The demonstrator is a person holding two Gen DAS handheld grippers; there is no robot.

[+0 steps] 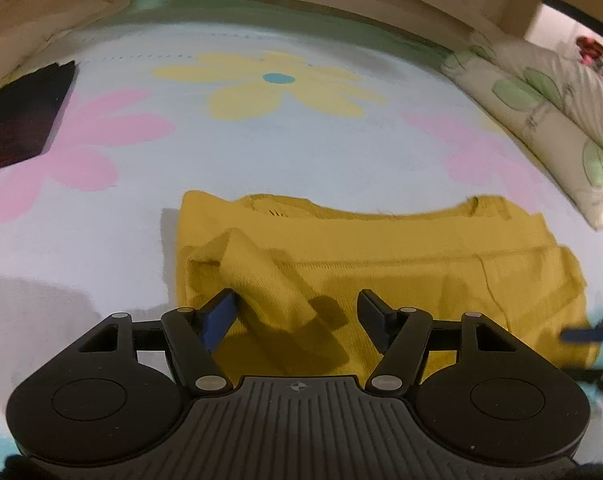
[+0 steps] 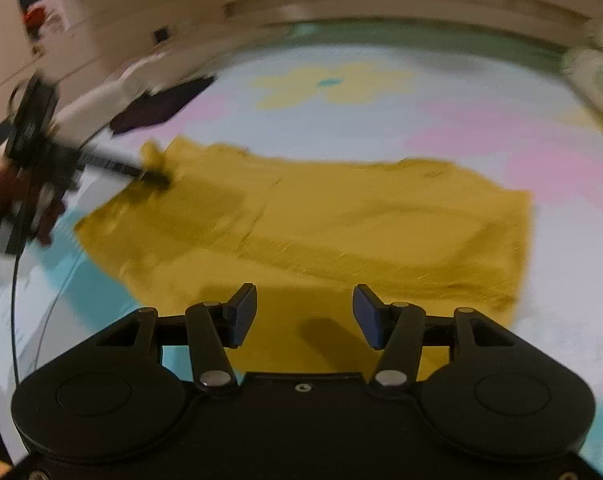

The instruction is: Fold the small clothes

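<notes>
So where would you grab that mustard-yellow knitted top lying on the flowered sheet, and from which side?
Probably by the loose sleeve cuff of the mustard-yellow knitted top. It lies folded across the body and stands up in a ridge, so fingers can close on it without digging under flat cloth. Come in low from the near edge, where the open left gripper already straddles it. The open right gripper hovers above flat fabric.

Warm indoor light; claw shadows fall on the yellow cloth (image 1: 381,256). Left view fairly sharp, right view motion-blurred. Fisheye bends the edges.
</notes>
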